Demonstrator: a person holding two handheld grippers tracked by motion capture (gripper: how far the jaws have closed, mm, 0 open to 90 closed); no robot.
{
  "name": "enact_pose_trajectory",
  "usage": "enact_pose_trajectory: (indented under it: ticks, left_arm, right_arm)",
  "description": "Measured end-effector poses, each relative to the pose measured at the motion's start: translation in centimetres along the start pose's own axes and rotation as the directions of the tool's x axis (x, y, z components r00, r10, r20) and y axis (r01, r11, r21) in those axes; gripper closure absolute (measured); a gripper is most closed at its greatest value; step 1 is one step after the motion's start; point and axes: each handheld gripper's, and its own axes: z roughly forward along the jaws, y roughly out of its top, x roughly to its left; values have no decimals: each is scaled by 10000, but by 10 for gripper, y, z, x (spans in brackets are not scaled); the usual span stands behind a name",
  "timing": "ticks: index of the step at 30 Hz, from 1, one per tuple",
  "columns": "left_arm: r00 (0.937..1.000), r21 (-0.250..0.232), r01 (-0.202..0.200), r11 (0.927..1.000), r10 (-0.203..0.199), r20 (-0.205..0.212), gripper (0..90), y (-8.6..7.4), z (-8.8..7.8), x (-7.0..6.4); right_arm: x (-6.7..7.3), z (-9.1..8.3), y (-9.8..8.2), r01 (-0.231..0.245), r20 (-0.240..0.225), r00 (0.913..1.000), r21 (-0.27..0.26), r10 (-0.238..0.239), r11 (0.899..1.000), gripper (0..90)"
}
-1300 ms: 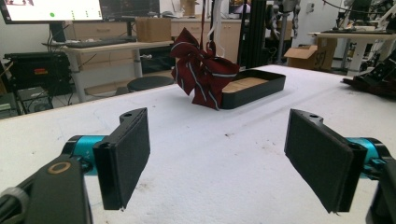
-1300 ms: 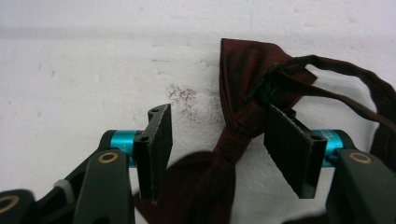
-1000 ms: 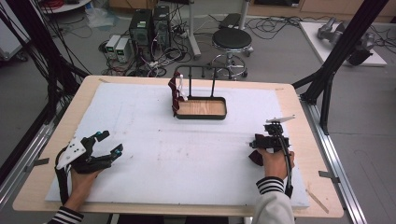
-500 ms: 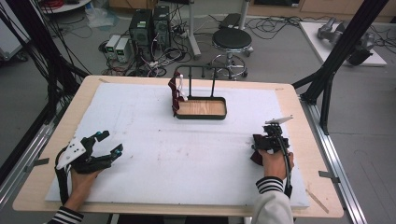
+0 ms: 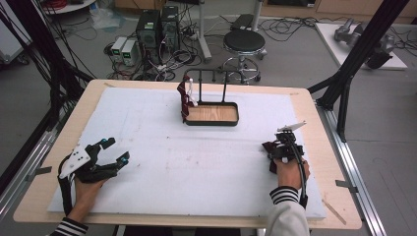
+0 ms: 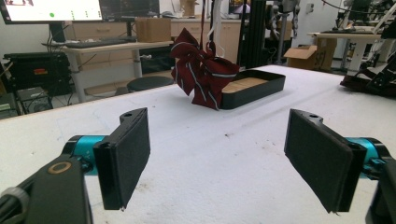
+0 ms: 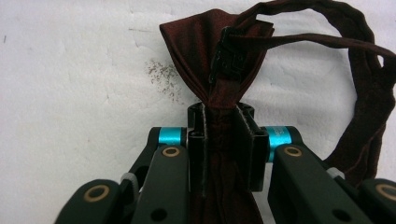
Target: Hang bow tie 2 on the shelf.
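Between the pads of my right claw (image 7: 219, 154) sits a dark red bow tie (image 7: 219, 60), and that is the change: the jaws have just been closing and are now clamped on its pinched middle. One wing and the little black clasp fan out just ahead of the fingertips, and the neck strap (image 7: 369, 93) loops away to the claw's right, lying loose on the white mat (image 7: 70, 70). From above, the same claw (image 5: 283, 147) rests low on the mat with the tie under it. I judge the grip to be made, so the tie is ready to lift.

My left claw (image 6: 219, 158) stands wide apart with nothing between its pads. Well ahead of it, a striped red bow tie (image 6: 203, 72) already hangs on the stand over the black tray (image 6: 257, 88), likely where this one goes too.
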Motion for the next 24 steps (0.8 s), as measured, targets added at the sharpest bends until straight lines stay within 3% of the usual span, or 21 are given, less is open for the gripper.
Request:
enact_pose_trajectory:
  ticks: [11,17,20,24]
  left_arm:
    - [10000,6,-21,10000,21,17,227,0,0,0]
    - [10000,5,-42,10000,42,0,228,0,0,0]
    - [10000,6,-40,10000,40,3,228,0,0,0]
    - [10000,5,-45,10000,45,11,228,0,0,0]
  right_arm:
    - [2,-4,0,266,-118,9996,-281,-270,9993,768]
    - [5,-10,0,767,-100,9969,-950,-780,9925,769]
    - [7,-14,0,921,-220,9951,-1489,-964,9846,768]
    - [7,-21,0,792,-619,9935,-2313,-959,9696,768]
